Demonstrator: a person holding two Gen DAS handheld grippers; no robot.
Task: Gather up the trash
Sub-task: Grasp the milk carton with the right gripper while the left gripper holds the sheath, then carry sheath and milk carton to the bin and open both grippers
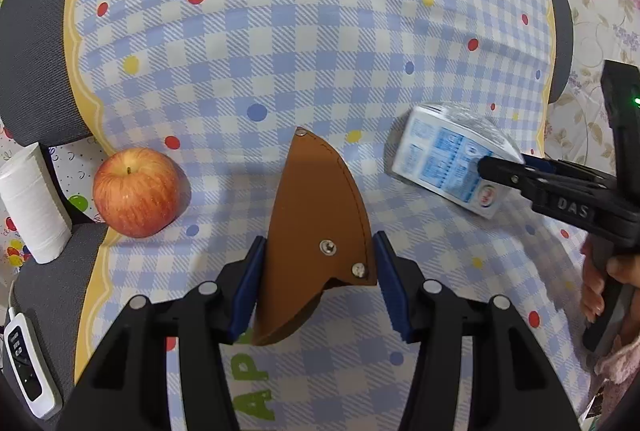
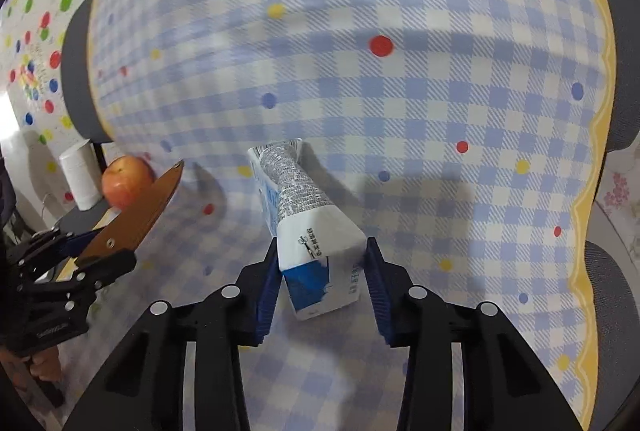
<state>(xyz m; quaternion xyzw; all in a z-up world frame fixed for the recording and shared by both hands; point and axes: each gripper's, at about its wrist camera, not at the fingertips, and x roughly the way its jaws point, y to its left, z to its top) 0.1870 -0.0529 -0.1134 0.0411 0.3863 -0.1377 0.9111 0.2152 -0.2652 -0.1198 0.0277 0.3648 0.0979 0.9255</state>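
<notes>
In the left wrist view the left gripper (image 1: 318,285) sits at bottom centre, its blue pads (image 1: 250,287) pressed against both sides of a brown leather sheath (image 1: 316,227), which points up the frame over the checked tablecloth (image 1: 320,31). At the left of that frame a red apple (image 1: 136,191) rests near the cloth's yellow edge, with a white paper roll (image 1: 34,203) just beyond it and a white remote (image 1: 28,367) at lower left. At the right, the right gripper (image 1: 504,171) clamps one end of a blue-and-white carton (image 1: 448,155). In the right wrist view the right gripper (image 2: 322,281) holds that squashed carton (image 2: 308,227) at bottom centre, jaws closed narrowly on its sides, the far end lying toward mid-frame. The left gripper (image 2: 76,259) with the sheath (image 2: 140,211) appears at lower left, in front of the apple (image 2: 126,181) and roll (image 2: 80,175)
</notes>
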